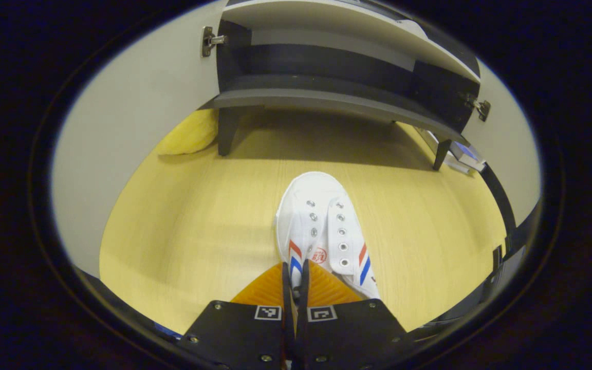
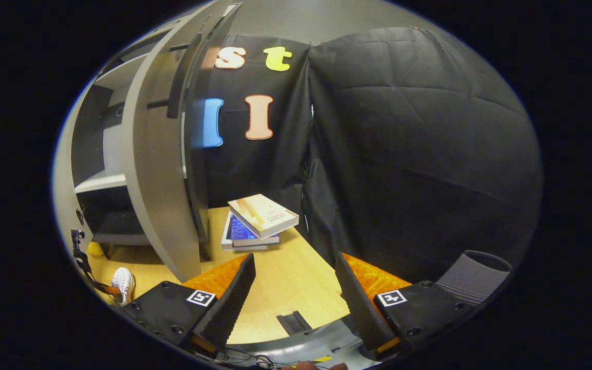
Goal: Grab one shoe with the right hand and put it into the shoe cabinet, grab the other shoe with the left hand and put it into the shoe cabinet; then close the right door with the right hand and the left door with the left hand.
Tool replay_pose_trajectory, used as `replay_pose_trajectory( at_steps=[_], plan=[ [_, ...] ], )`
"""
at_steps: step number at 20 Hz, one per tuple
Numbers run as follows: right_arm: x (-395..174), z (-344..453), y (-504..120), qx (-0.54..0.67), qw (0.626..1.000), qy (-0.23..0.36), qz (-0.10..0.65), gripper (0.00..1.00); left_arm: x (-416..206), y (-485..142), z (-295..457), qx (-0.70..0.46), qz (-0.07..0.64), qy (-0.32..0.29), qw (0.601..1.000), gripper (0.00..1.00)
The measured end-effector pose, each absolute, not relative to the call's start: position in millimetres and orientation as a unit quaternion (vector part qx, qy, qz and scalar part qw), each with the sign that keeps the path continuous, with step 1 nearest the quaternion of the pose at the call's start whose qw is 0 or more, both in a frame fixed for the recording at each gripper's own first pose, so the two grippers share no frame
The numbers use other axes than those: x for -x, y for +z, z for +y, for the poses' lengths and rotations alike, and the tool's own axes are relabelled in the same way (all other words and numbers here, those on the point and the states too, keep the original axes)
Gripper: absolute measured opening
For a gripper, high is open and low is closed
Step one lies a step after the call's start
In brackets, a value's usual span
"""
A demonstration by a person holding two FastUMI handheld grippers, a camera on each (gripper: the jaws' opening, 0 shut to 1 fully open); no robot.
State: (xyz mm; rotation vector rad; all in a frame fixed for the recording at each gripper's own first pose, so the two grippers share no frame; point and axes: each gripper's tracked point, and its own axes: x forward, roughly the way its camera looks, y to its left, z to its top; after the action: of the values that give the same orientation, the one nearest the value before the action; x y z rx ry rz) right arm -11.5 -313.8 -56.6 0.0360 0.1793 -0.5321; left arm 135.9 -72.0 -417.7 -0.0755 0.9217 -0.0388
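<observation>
On the wooden floor before the open shoe cabinet (image 1: 337,97), the left gripper (image 1: 296,280) pinches a white shoe's (image 1: 321,226) heel collar and should carry it level onto the bottom shelf, while the right gripper (image 2: 296,288) waits open.

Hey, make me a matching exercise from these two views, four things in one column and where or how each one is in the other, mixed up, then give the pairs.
Things:
1. shoe
2. left gripper
3. right gripper
4. books

States:
A. open, holding nothing
B. stacked beside the open cabinet door
C. white, on the wooden floor in front of the cabinet
D. fingers closed on the shoe's rear edge

Pairs: 1-C, 2-D, 3-A, 4-B
</observation>
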Motion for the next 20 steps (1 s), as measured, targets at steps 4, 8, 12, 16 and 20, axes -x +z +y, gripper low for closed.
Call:
replay_pose_trajectory(
  at_steps=[4,8,12,16,20],
  plan=[
    [-3,-335,-54,-0.017,0.962,-0.262,0.072,0.97,-133,-404,-70,0.041,0.431,-0.005,0.901,0.03],
    [-11,-345,-54,-0.023,0.964,-0.255,0.068,0.98,-141,-357,-56,0.075,0.39,-0.005,0.918,0.03],
    [-17,-356,-51,-0.019,0.963,-0.261,0.062,0.98,-140,-341,-49,0.063,0.332,-0.015,0.941,0.03],
    [-27,-366,-48,-0.029,0.962,-0.268,0.052,0.98,-143,-344,-49,0.066,0.276,-0.027,0.959,0.03],
    [-36,-375,-42,-0.032,0.96,-0.277,0.04,0.98,-145,-341,-50,0.048,0.226,-0.035,0.972,0.03]
  ],
)
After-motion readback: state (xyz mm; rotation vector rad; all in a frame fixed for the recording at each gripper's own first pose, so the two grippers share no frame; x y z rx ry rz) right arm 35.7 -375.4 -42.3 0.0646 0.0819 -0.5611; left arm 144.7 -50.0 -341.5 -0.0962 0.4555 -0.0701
